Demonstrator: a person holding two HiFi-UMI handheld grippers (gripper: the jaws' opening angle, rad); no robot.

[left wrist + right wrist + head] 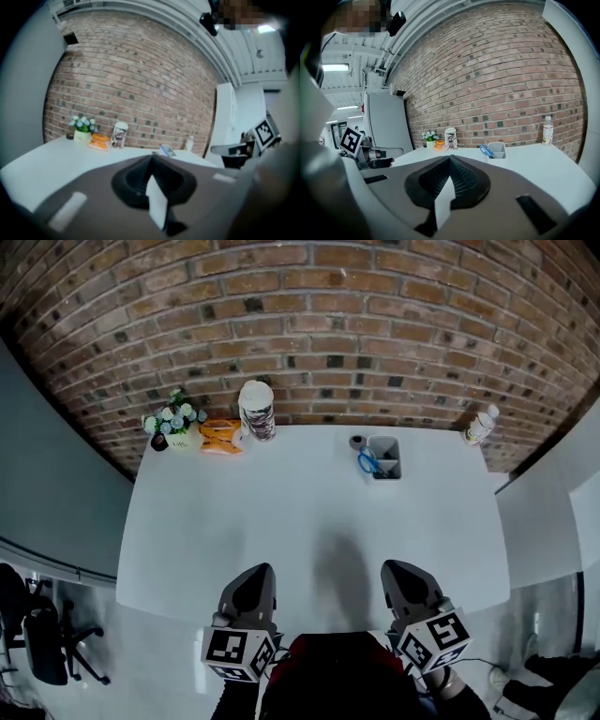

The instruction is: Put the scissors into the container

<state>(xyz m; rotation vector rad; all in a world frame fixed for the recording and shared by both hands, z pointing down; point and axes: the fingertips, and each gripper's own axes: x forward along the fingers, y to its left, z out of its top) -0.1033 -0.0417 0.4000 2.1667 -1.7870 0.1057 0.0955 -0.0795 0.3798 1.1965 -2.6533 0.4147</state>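
Both claws are clenched on nothing. The left claw [255, 583] and the right claw [405, 579] hover at the bottom of the head view, over the near edge of the white worktop [281, 521]. Each one's own view shows its ribbed pads pressed together with only air ahead.

The scissors [367, 462], blue handles up, already stand in the grey container [386, 439] at upper right of centre, well apart from either claw. From where I stand the job looks finished, so I'd judge this the closing step. The next move calls for little beyond keeping the claws clear of the container, or a check that the scissors sit steady.

The blades are hidden inside the container, and I can't tell how deep they reach or whether they lean on a divider. A small dark round thing [357, 441] just beside the container is too small to name. The left gripper view is blurred, with the container there only a pale smudge, and the person is cut off at the bottom edge.
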